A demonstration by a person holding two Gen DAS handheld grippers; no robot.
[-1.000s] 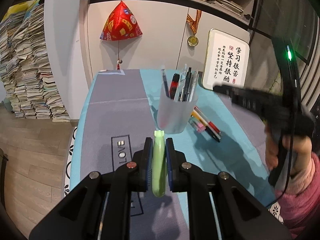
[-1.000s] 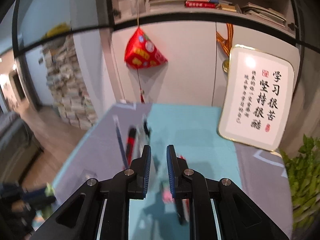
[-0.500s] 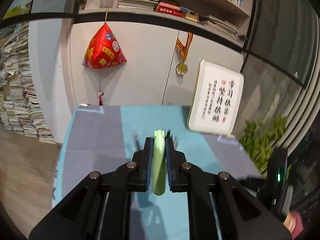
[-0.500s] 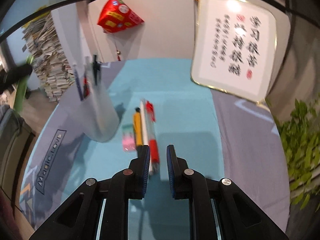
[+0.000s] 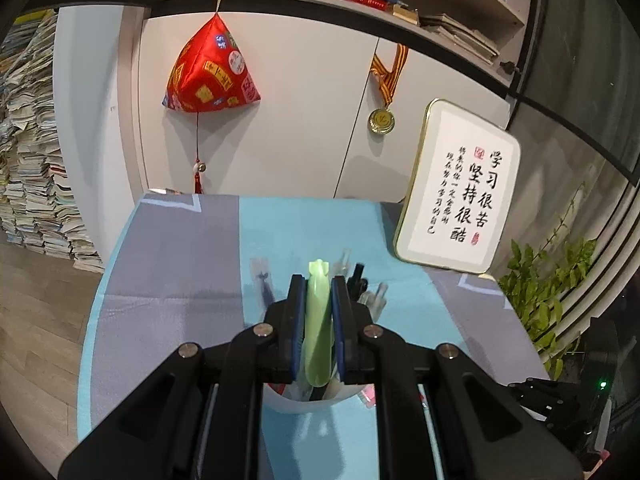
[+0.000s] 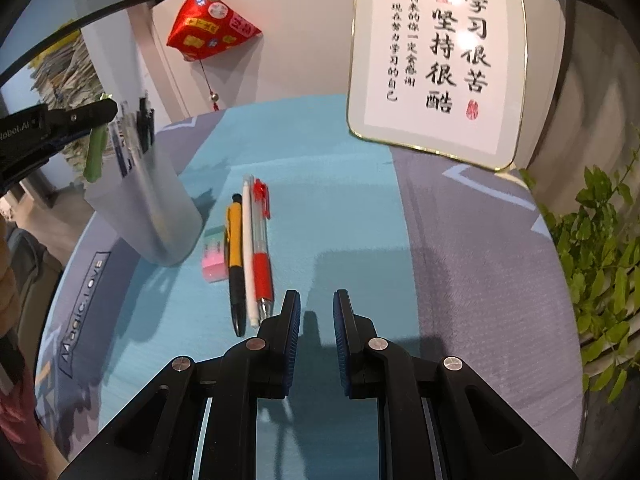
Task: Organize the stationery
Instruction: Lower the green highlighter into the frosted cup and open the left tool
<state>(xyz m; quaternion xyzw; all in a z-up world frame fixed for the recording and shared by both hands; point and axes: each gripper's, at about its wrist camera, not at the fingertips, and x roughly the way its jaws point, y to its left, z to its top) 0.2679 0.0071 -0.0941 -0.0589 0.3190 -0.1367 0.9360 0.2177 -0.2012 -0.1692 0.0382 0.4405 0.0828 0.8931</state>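
My left gripper (image 5: 318, 285) is shut on a light green pen (image 5: 316, 320), held upright over the frosted pen cup (image 5: 280, 400), which holds several pens. In the right wrist view, the green pen (image 6: 94, 152) hangs at the cup's (image 6: 148, 216) left rim, its lower end level with the rim. Beside the cup, a pink-and-green eraser (image 6: 214, 254), a yellow-black pen (image 6: 235, 256), a white pen (image 6: 249, 248) and a red pen (image 6: 262, 252) lie on the blue-grey mat (image 6: 340, 200). My right gripper (image 6: 316, 300) hovers just right of the pens' near ends, narrowly open and empty.
A framed calligraphy board (image 6: 436, 56) leans at the table's back right. A green plant (image 6: 600, 240) stands off the right edge. A red hanging ornament (image 5: 210, 70) and a medal (image 5: 381, 120) are on the cabinet behind. Paper stacks (image 5: 24, 160) stand at left.
My left gripper has carried the green pen from in front of the cup to above it. My right gripper has dropped toward the table near the loose pens.
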